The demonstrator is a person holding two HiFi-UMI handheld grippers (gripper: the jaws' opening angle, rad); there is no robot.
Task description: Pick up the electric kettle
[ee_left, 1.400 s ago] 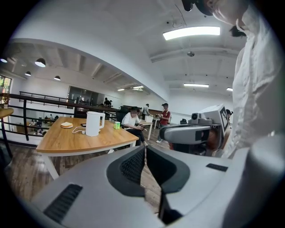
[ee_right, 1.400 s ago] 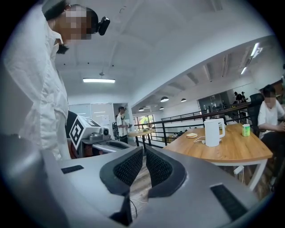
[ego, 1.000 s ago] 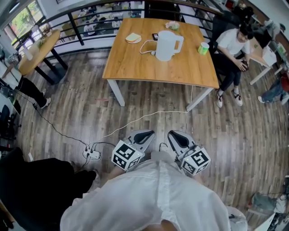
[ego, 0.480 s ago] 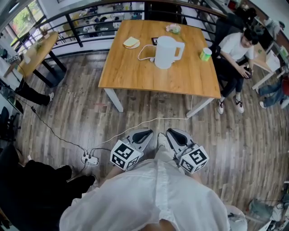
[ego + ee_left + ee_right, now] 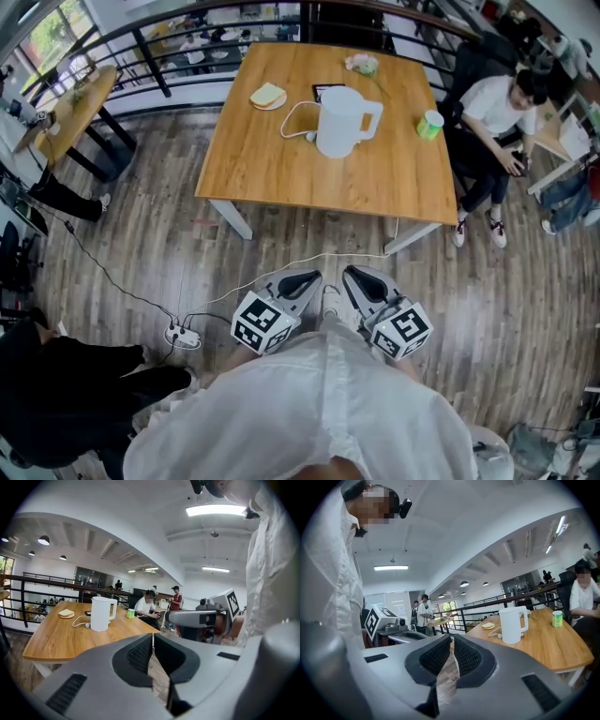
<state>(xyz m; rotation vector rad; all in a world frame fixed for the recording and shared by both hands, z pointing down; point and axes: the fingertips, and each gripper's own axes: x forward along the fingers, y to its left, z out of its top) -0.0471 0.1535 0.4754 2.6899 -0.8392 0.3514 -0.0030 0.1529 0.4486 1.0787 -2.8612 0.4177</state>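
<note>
**Kettle waits on the bench, both tools shut and empty**

The white electric kettle [image 5: 345, 122] stands upright on the wooden bench [image 5: 281, 178], set toward the far half of the top, with its handle turned to the side where a green cup [image 5: 429, 125] sits near the edge. A white cord [image 5: 292, 114] loops across the wood just beside the kettle's base, and a plate [image 5: 268, 96] holding what looks like a sandwich lies beyond the loop, nearer the far corner. A seated person [image 5: 497, 103] is at the bench's right side, close to the cup.

Well short of all this, a person in a white shirt [image 5: 319, 412] holds the left tool [image 5: 298, 281] and the right tool [image 5: 361, 278] side by side above the wooden floor [image 5: 141, 234], both aimed toward the bench. From each tool's own view the ribbed pads meet at the tips with nothing between them (the kettle shows only in the distance past them, on the bench top). Neither tool touches the kettle or the bench; a stretch of bare floor lies between.

A power strip [image 5: 185, 334] rests on the floor to the left of the tools, its cables trailing away, one thin white line running toward the bench's legs. A dark railing [image 5: 150, 37] closes off the room behind the bench.
</note>
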